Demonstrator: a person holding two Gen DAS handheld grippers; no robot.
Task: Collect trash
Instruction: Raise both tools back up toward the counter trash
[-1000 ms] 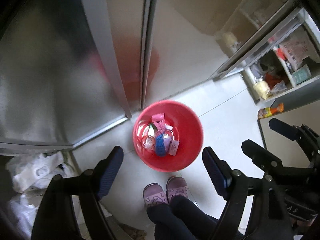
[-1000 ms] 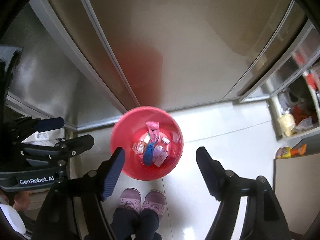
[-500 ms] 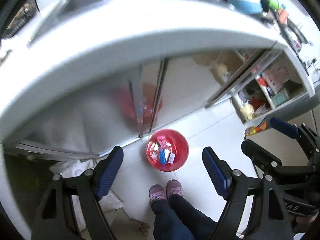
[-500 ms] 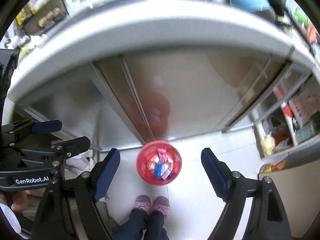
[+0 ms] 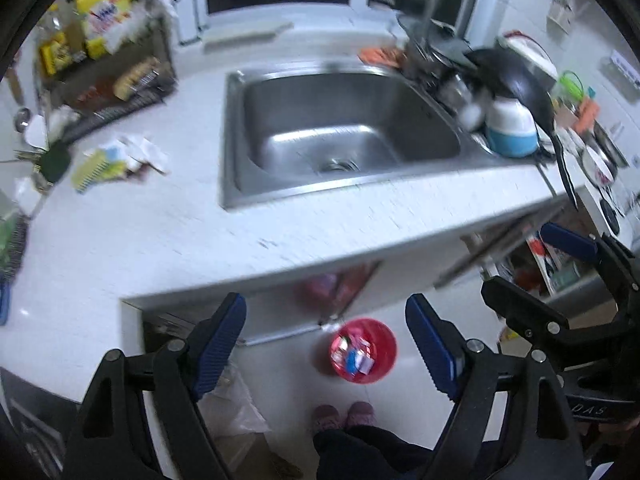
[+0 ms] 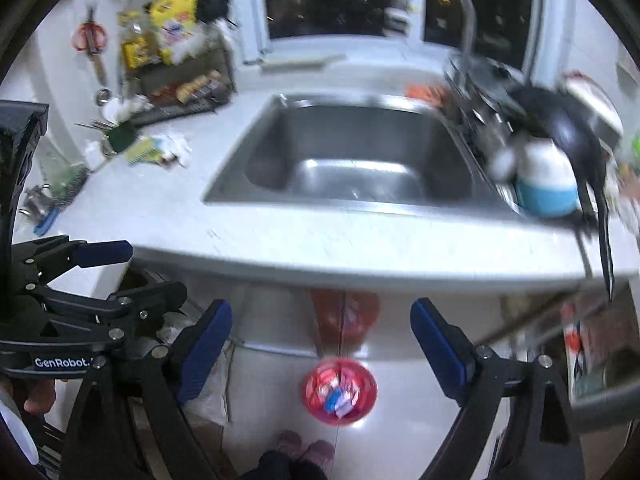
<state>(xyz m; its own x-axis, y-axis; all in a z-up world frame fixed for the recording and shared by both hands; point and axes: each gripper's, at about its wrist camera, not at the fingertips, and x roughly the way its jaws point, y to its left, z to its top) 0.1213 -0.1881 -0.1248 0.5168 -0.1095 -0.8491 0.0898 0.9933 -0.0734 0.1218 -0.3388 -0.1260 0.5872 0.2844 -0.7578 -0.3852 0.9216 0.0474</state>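
- Both views now clear the white tabletop [image 5: 168, 236]; a second ago only the red plastic bin [image 5: 363, 350] on the floor showed.
- Left tool [image 5: 326, 350] wide, empty; right tool [image 6: 322, 350] has just been opening, empty.
- Judgement: crumpled wrappers [image 5: 120, 156] near the tabletop's left edge come next.

Plenty of open counter [image 5: 168, 236] along the near edge, and the sink [image 5: 344, 136] basin is empty too. Far left is crowded with a loaded rack [image 5: 108, 76], right side's jammed with a pan [image 5: 516, 80] and dishes.

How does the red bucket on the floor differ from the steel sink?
The red bucket is round plastic and holds wrappers; the steel sink is rectangular metal and looks empty. The bucket stands loose on the floor; the sink is set into the white counter. Both are open-topped.
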